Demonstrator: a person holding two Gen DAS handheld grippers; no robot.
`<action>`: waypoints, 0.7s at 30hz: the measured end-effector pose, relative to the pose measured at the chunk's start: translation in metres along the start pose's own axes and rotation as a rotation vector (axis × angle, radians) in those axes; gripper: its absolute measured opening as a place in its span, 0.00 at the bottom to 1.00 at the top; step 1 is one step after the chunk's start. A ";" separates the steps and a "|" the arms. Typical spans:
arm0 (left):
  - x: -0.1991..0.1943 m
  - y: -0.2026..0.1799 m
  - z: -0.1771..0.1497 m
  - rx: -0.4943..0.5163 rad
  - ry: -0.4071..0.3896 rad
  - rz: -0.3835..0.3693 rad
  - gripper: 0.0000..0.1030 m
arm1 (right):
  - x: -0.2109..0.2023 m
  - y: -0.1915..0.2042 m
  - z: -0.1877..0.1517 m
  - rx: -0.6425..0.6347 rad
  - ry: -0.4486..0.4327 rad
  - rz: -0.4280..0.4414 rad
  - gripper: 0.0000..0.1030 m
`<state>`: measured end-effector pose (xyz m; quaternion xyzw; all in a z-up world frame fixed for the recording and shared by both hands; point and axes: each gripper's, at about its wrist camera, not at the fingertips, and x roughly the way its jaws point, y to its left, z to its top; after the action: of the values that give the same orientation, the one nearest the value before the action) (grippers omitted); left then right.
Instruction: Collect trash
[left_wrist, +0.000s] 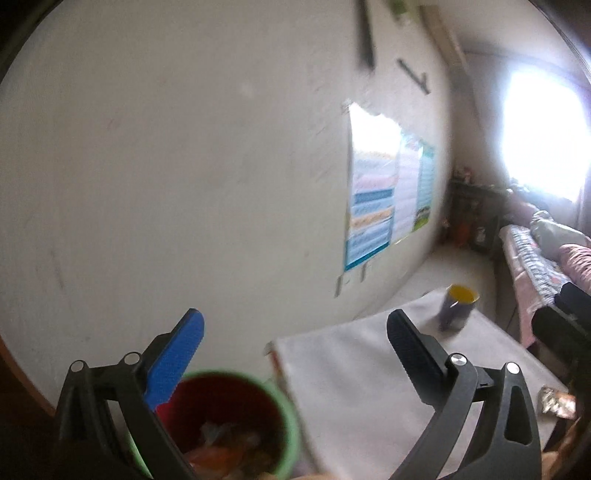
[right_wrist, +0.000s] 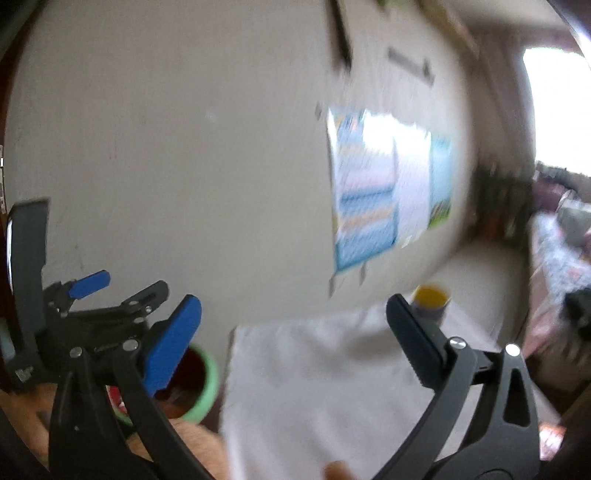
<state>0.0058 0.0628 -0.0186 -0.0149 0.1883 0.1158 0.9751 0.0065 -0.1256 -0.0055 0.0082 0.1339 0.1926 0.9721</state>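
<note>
A green bin with a dark red inside (left_wrist: 236, 417) stands low beside the white table (left_wrist: 362, 373); crumpled orange and pale wrappers lie in it. My left gripper (left_wrist: 295, 332) is open and empty, above the bin's rim and the table's left edge. A crinkled foil wrapper (left_wrist: 556, 400) lies at the table's right edge. My right gripper (right_wrist: 293, 321) is open and empty, held over the table (right_wrist: 314, 387). The left gripper (right_wrist: 122, 288) shows at the left of the right wrist view, above the bin (right_wrist: 207, 384). Both views are blurred.
A dark mug with a yellow inside (left_wrist: 458, 306) stands at the table's far end, also in the right wrist view (right_wrist: 430, 301). A pale wall with a poster (left_wrist: 384, 192) is behind. A bed (left_wrist: 543, 258) and bright window (left_wrist: 543, 129) lie to the right.
</note>
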 end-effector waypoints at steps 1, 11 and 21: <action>-0.003 -0.011 0.006 -0.001 -0.004 -0.006 0.92 | -0.007 -0.004 0.000 -0.003 -0.036 -0.028 0.96; -0.030 -0.047 0.038 -0.029 -0.078 0.055 0.92 | -0.030 -0.067 -0.010 0.163 -0.014 -0.113 0.96; -0.038 -0.054 0.037 0.008 -0.034 0.021 0.92 | -0.032 -0.070 -0.013 0.198 0.017 -0.125 0.96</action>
<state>-0.0024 0.0044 0.0295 -0.0068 0.1725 0.1256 0.9769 0.0008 -0.2032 -0.0149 0.0941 0.1608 0.1174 0.9755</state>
